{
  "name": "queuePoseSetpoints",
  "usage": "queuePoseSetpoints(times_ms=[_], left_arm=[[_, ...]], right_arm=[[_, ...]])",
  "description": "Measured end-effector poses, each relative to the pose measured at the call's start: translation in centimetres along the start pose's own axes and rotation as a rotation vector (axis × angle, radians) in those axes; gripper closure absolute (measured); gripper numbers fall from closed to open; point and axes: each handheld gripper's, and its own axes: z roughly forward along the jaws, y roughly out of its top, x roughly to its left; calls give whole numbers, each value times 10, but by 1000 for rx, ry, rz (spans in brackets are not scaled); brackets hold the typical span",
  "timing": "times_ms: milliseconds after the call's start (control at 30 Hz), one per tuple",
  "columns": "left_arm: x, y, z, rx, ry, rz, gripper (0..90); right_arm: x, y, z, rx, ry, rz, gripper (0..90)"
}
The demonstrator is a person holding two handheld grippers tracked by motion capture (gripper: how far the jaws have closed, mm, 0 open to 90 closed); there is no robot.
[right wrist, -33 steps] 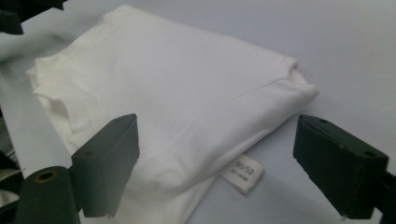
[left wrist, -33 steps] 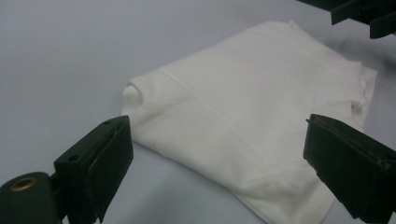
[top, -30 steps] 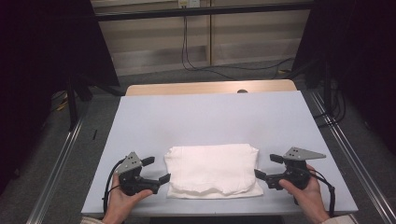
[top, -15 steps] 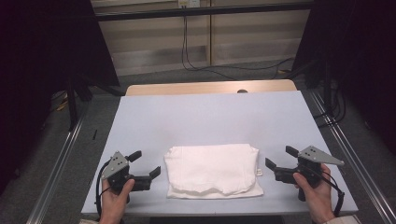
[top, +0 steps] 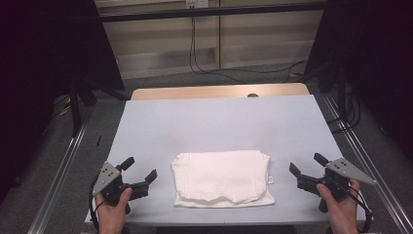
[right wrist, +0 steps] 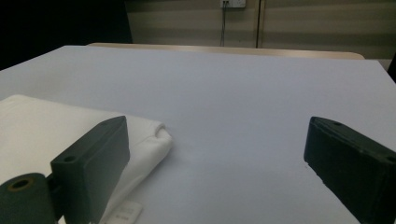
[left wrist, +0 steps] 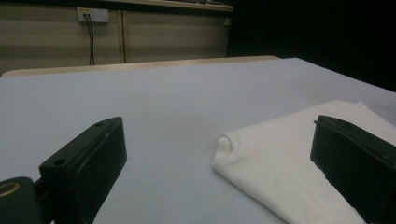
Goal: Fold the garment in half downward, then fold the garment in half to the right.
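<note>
In the high view, a folded white cloth [top: 222, 177] is seen lying on the table [top: 219, 122] between the left gripper [top: 140, 176] and the right gripper [top: 307, 169], apart from both; both sets of jaws are spread. In the left gripper view, the cloth [left wrist: 289, 154] is seen just right of the gap between the parted jaws. In the right gripper view, the cloth [right wrist: 42, 135] is seen behind the left jaw, untouched.

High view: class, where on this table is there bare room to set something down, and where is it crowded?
The far half of the table, from the folded white cloth to the wooden edge, is bare. Narrow bare strips lie between the cloth and the left gripper, and between it and the right gripper. The near edge is crowded.
</note>
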Motion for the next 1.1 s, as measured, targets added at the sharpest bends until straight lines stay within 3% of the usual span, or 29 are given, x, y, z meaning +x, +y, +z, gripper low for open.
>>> queuePoseSetpoints(times_ms=[300, 367, 433, 567, 700, 900, 933, 1100], left_arm=[[3, -3, -13, -37, 41, -27, 35], [4, -4, -14, -24, 69, -15, 35], [5, -4, -12, -15, 50, -41, 33], [6, -3, -9, -1, 40, -45, 33], [10, -5, -7, 23, 50, -63, 34], [12, -4, -6, 44, 30, -42, 33], [11, -3, -5, 53, 33, -15, 34], [8, -2, -3, 64, -22, -6, 39]], right_arm=[[-4, -5, -16, -47, -85, -9, 65], [-3, -6, -17, -46, -82, -17, 62], [-3, -7, -16, -49, -72, -17, 62], [-4, -6, -15, -53, -73, -25, 63], [-5, -7, -13, -43, -66, -16, 65], [-3, -7, -8, -7, -34, -27, 64], [-2, -7, -7, 0, -33, -28, 64], [3, -7, -3, 20, 19, -40, 63]])
